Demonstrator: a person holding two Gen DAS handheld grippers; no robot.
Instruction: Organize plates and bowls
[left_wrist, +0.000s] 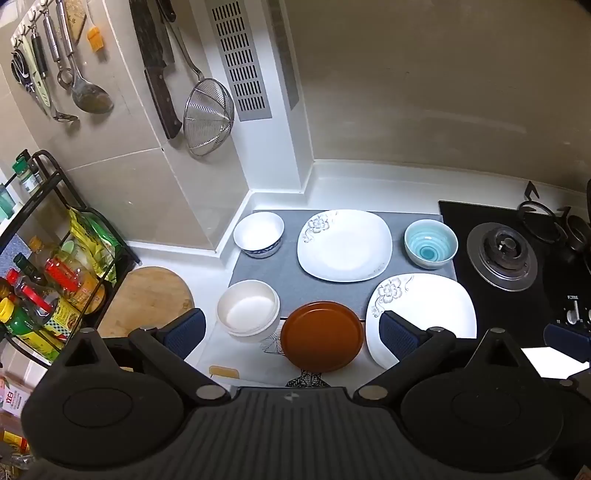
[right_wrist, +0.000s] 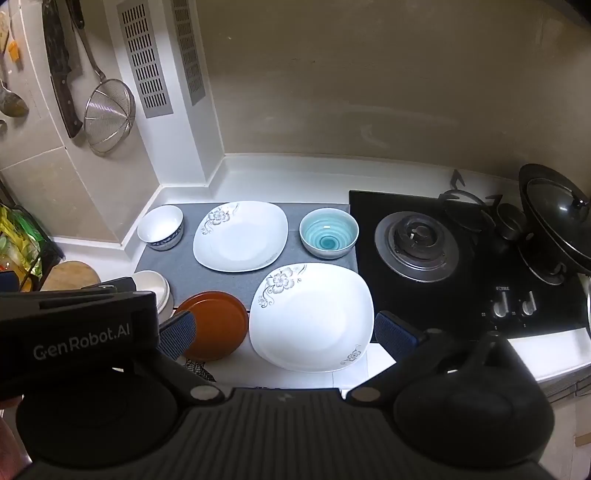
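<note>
Two white square plates with flower prints lie on the counter: the far plate (left_wrist: 344, 244) (right_wrist: 240, 235) on the grey mat (left_wrist: 295, 284), the near plate (left_wrist: 421, 314) (right_wrist: 310, 317) at the mat's front right. A brown round plate (left_wrist: 322, 340) (right_wrist: 216, 324) sits at the front. A cream bowl (left_wrist: 248, 312) (right_wrist: 157, 290), a white blue-rimmed bowl (left_wrist: 259, 233) (right_wrist: 161, 226) and a teal bowl (left_wrist: 430, 243) (right_wrist: 328, 232) stand around them. My left gripper (left_wrist: 291, 334) hangs open above the brown plate. My right gripper (right_wrist: 286, 334) hangs open above the near plate. Neither holds anything.
A black gas hob (right_wrist: 417, 243) borders the mat on the right, with a lidded wok (right_wrist: 557, 218) beyond. A wire rack of bottles (left_wrist: 44, 280) and a wooden board (left_wrist: 147, 295) stand left. A strainer (left_wrist: 208, 116) and knives hang on the wall.
</note>
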